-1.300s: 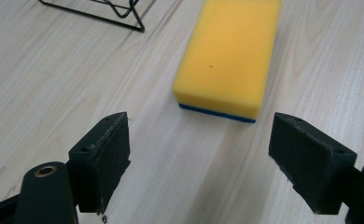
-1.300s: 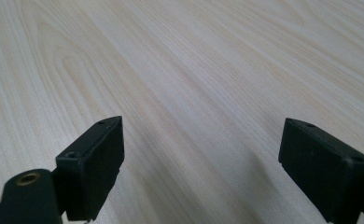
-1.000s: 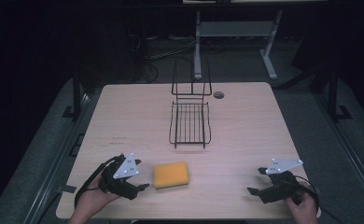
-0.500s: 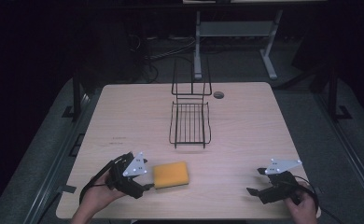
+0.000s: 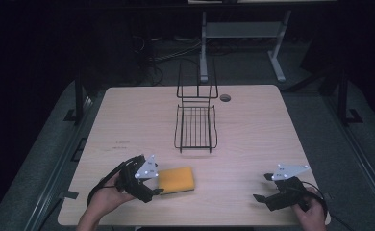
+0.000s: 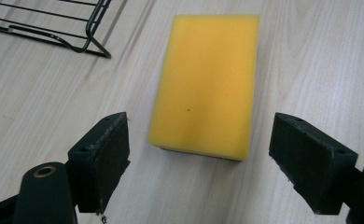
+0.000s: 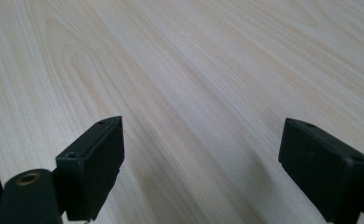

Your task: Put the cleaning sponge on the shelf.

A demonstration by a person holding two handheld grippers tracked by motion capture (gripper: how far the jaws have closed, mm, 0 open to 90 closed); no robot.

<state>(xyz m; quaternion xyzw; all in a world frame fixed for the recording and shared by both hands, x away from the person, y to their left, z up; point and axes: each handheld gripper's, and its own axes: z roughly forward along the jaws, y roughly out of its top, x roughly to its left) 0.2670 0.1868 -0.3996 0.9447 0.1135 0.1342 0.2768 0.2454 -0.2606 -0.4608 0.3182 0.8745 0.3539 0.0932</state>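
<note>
The sponge [image 6: 207,84] lies flat on the counter [image 6: 320,60], just ahead of the left gripper [image 6: 199,158] and centred between its spread jaws, its near end about level with their tips. The wire rack [image 6: 49,23] stands beyond the jaws, ahead and to their left. Bare counter lies between the right gripper's [image 7: 201,165] jaws.

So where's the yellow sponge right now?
In the high view the yellow sponge lies flat on the table's near left, just ahead of the open left gripper, with the wire rack beyond it.
</note>
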